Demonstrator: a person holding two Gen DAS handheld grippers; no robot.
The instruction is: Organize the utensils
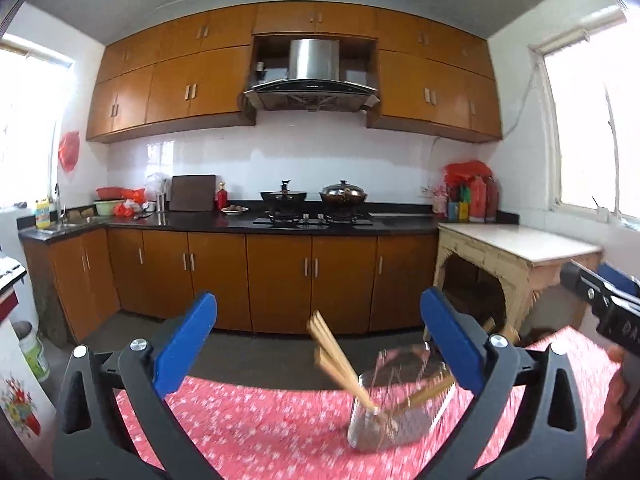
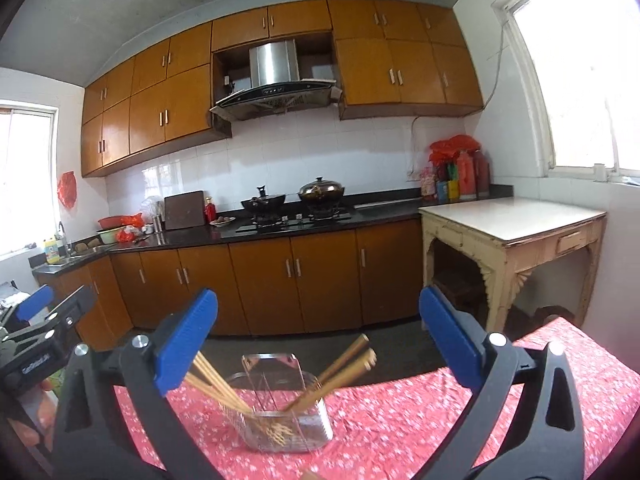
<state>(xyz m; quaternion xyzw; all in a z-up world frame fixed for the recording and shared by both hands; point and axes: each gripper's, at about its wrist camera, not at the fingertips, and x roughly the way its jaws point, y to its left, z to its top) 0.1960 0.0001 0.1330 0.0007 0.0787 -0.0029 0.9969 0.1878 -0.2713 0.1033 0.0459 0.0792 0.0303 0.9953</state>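
A clear plastic utensil holder (image 2: 286,408) stands on the red floral tablecloth (image 2: 400,432). Wooden chopsticks (image 2: 218,384) lean out of it to the left, and darker brown chopsticks (image 2: 344,368) lean to the right. In the left wrist view the holder (image 1: 400,408) is blurred, with chopsticks (image 1: 340,360) sticking up to the left. My left gripper (image 1: 318,344) is open and empty, above and in front of the holder. My right gripper (image 2: 318,344) is open and empty, with the holder low between its blue fingers (image 2: 188,344). Each gripper shows at the edge of the other's view.
A kitchen counter (image 1: 280,222) with stove, two pots (image 1: 342,192) and bottles runs along the far wall above brown cabinets. A cream side table (image 2: 516,220) stands at the right under a window. Dark floor lies between the table and the cabinets.
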